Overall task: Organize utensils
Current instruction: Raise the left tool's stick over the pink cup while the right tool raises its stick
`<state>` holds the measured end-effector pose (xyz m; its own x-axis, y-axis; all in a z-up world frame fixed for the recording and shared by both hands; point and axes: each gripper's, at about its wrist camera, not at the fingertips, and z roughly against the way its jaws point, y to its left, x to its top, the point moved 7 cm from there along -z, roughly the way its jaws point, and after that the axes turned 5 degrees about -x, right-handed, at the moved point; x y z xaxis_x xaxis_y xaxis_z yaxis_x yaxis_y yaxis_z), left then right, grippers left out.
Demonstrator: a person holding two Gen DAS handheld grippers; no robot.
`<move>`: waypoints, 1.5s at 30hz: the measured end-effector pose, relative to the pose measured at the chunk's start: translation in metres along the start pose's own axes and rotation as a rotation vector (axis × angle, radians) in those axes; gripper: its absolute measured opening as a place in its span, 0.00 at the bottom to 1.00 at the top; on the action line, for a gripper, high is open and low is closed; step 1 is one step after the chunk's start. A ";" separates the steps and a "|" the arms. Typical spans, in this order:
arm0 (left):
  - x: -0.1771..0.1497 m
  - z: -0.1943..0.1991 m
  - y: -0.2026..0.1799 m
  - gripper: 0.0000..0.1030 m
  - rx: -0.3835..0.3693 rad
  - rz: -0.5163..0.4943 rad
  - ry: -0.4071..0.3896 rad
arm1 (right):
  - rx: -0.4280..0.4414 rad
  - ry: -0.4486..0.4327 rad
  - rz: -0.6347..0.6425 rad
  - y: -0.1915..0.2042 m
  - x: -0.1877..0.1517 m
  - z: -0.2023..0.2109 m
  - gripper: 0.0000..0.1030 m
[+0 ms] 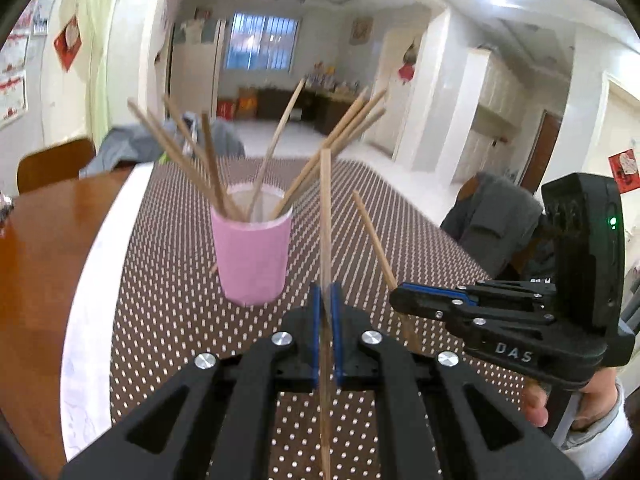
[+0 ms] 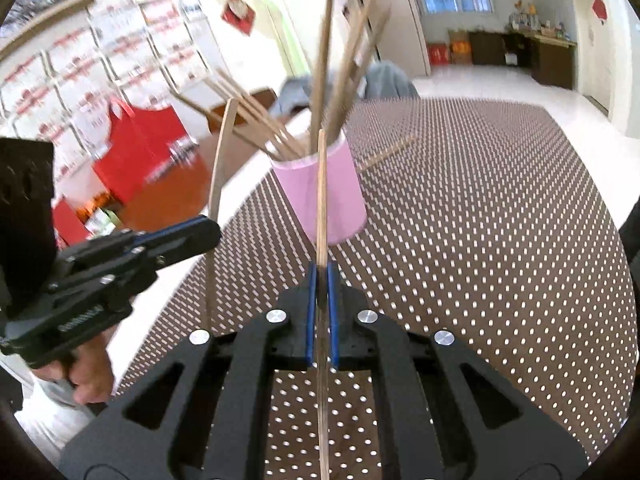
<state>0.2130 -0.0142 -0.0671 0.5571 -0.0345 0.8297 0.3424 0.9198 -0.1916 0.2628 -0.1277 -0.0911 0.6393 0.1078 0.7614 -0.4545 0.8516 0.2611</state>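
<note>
L wrist view: my left gripper (image 1: pixel 326 304) is clamped on a thin wooden chopstick (image 1: pixel 325 208); pink cup (image 1: pixel 252 256) w/ splayed chopsticks sits ahead on the dotted brown mat (image 1: pixel 160 280).

R wrist view: right gripper (image 2: pixel 321 284) pinches its own chopstick (image 2: pixel 321 184); only here a loose stick (image 2: pixel 386 153) lies behind the cup (image 2: pixel 344 200).

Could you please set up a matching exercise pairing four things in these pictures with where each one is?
Things:
1. pink cylindrical cup
2. wooden chopstick in the left gripper
3. wooden chopstick in the right gripper
4. lone wooden chopstick behind the cup

Places:
A. lying flat on the dotted brown mat
B. clamped between blue pads, seen in the left wrist view
C. standing on the mat, full of chopsticks
D. clamped between blue pads, seen in the right wrist view

Pairs: 1-C, 2-B, 3-D, 4-A
</note>
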 end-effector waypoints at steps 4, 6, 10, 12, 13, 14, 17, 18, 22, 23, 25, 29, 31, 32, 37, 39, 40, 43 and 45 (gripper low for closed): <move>0.008 0.010 -0.010 0.06 -0.012 -0.031 -0.062 | 0.030 -0.059 0.002 0.007 0.013 0.015 0.06; 0.011 0.014 -0.014 0.06 -0.014 -0.045 -0.090 | 0.041 -0.076 0.002 0.010 0.017 0.017 0.06; 0.019 0.022 -0.018 0.06 0.002 -0.070 -0.133 | 0.058 -0.123 0.003 0.020 0.023 0.027 0.06; 0.023 0.026 -0.019 0.06 0.000 -0.075 -0.149 | 0.065 -0.143 0.008 0.023 0.029 0.033 0.06; 0.026 0.027 -0.018 0.06 0.003 -0.074 -0.159 | 0.066 -0.159 0.012 0.025 0.033 0.036 0.06; 0.030 0.030 -0.018 0.06 0.007 -0.074 -0.171 | 0.065 -0.169 0.016 0.027 0.035 0.038 0.06; 0.043 0.040 -0.015 0.06 0.022 -0.074 -0.214 | 0.053 -0.223 0.033 0.035 0.046 0.046 0.06; 0.047 0.043 -0.014 0.06 0.025 -0.073 -0.226 | 0.046 -0.248 0.043 0.039 0.051 0.050 0.06; 0.067 0.057 -0.009 0.06 0.051 -0.060 -0.281 | 0.030 -0.328 0.072 0.052 0.070 0.064 0.06; 0.071 0.061 -0.008 0.06 0.056 -0.056 -0.296 | 0.024 -0.357 0.078 0.055 0.077 0.068 0.06; 0.082 0.065 -0.005 0.06 0.064 -0.046 -0.323 | 0.022 -0.386 0.090 0.062 0.087 0.070 0.06; 0.100 0.073 -0.004 0.06 0.080 -0.040 -0.363 | -0.004 -0.438 0.110 0.070 0.103 0.070 0.06; 0.107 0.078 -0.004 0.06 0.093 -0.048 -0.382 | -0.017 -0.464 0.112 0.072 0.112 0.070 0.06; 0.111 0.080 -0.003 0.06 0.103 -0.049 -0.394 | -0.018 -0.473 0.107 0.072 0.115 0.070 0.06; 0.128 0.094 -0.001 0.06 0.141 -0.058 -0.474 | -0.024 -0.537 0.080 0.072 0.133 0.070 0.06; 0.131 0.095 0.000 0.06 0.139 -0.056 -0.491 | -0.029 -0.560 0.074 0.073 0.139 0.067 0.06; 0.133 0.092 0.002 0.06 0.137 -0.052 -0.495 | -0.029 -0.576 0.070 0.075 0.142 0.065 0.06; 0.136 0.082 0.009 0.06 0.140 -0.039 -0.495 | -0.043 -0.603 0.069 0.077 0.147 0.061 0.06; 0.139 0.073 0.015 0.06 0.140 -0.032 -0.498 | -0.068 -0.622 0.070 0.077 0.150 0.057 0.06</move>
<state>0.2400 0.0239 0.0837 0.1085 0.0956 0.9895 0.2301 0.9659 -0.1186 0.2883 -0.0749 0.0764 0.1196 -0.1365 0.9834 -0.4289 0.8862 0.1752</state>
